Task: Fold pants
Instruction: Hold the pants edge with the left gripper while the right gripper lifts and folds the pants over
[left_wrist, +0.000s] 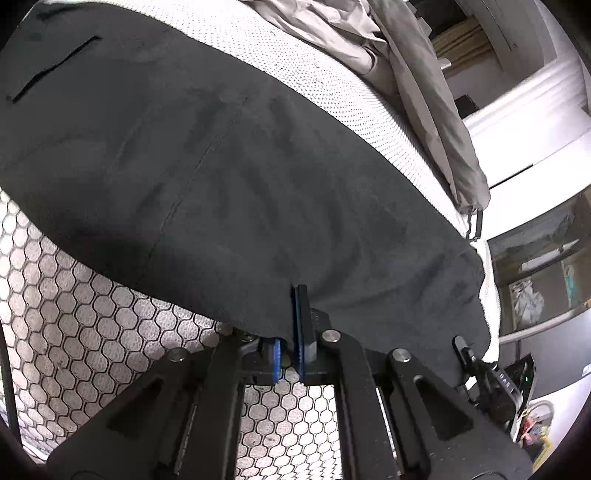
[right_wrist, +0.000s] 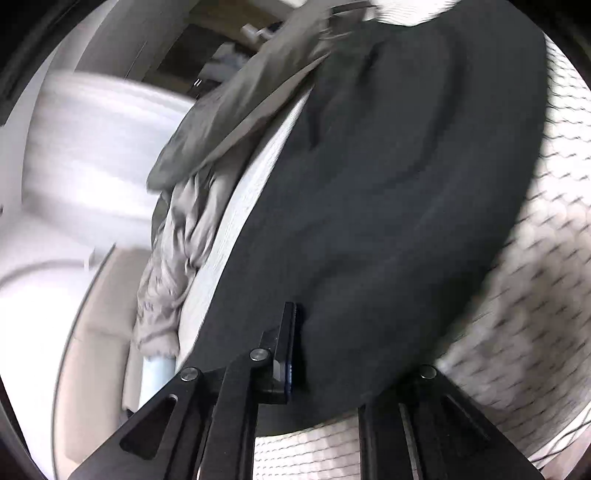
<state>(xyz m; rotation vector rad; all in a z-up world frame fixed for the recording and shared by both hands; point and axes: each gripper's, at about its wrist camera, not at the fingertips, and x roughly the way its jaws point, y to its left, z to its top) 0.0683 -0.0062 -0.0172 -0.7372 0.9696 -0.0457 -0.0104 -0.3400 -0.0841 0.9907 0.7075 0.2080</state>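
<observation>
Gripping dark pants (left_wrist: 229, 177): left gripper (left_wrist: 291, 317), right gripper (right_wrist: 301, 332); no readable writing.

White quilted mattress (left_wrist: 92, 350) with dark honeycomb stitching fills the foreground. Crumpled grey-beige bedding (left_wrist: 424, 92) heaped along its far edge. White wall panels (left_wrist: 524, 122) behind. Dark glass-fronted cabinet (left_wrist: 543, 266) at right. Right wrist view motion-blurred; pale floor (right_wrist: 92, 332).

Right tongs (right_wrist: 306, 332) clamped on dark pants (right_wrist: 388, 203) over white mattress (right_wrist: 535, 295), grey bedding (right_wrist: 177, 229) beside.
</observation>
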